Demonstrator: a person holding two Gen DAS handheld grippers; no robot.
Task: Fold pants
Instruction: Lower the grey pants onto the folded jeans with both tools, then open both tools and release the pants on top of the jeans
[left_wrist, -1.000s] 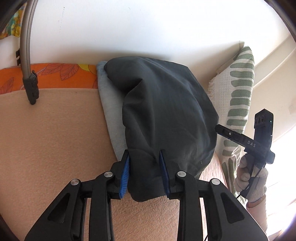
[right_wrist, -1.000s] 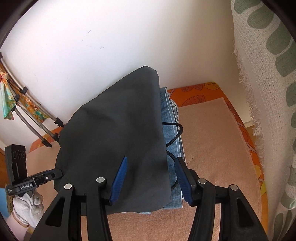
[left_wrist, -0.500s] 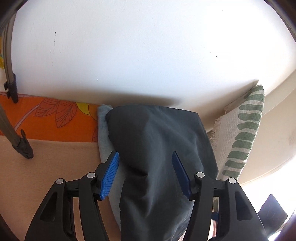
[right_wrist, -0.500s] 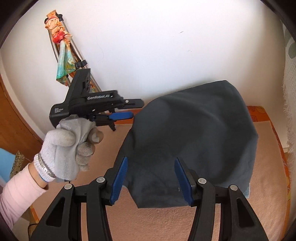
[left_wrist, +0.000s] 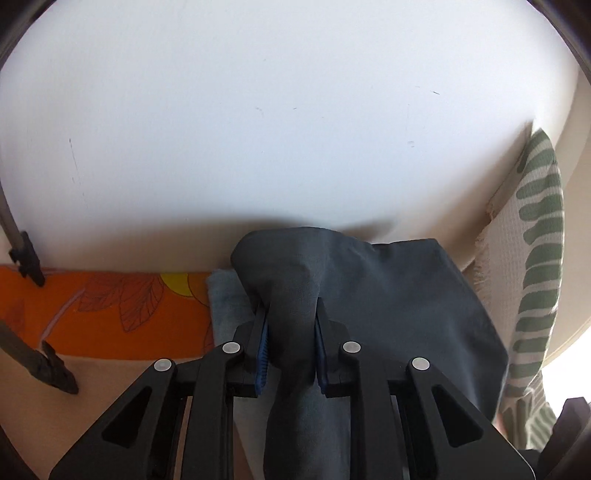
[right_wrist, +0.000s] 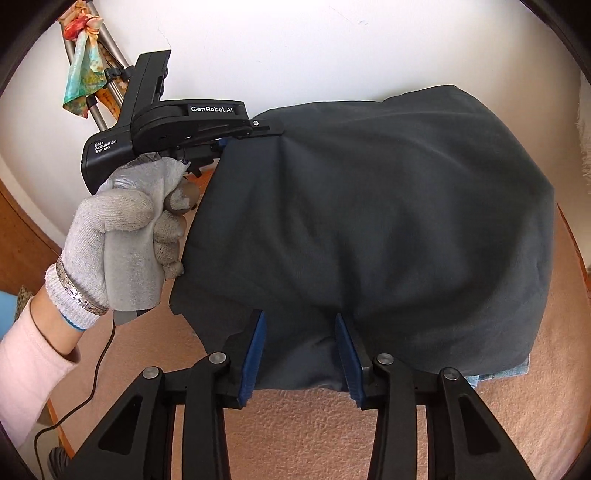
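White wall fills the background, and below it a peach blanket (right_wrist: 332, 435) covers the bed, with an orange leaf-print sheet (left_wrist: 110, 314) along its far edge. At far left in the right wrist view, a colourful scarf (right_wrist: 83, 62) hangs on a metal rack. Next comes a gloved hand (right_wrist: 122, 236) gripping the left tongs (right_wrist: 258, 131), whose tips reach into the upper left edge of the dark pants (right_wrist: 388, 221). From the left wrist view, these tongs (left_wrist: 290, 332) have just been closing and now stand narrow, pinching a bunched ridge of the dark cloth between the blue pads (left_wrist: 261, 350).

The pants lie in a rounded heap on top of folded pale blue denim (left_wrist: 225, 299), near the wall. Nearer the camera, the right tongs (right_wrist: 301, 354) straddle the bottom edge of the pants; they have just been closing, yet both pads seem to sit a little apart from the cloth, about half wide.

To the right hangs a white cloth with green stripes (left_wrist: 535, 258).

Risks, as I judge them: the left tongs hold only a small bunch, so a pull could slip it free or drag a single layer and spoil the fold. If the right tongs close too low, they may catch the blanket or the denim beneath and lift the whole stack.
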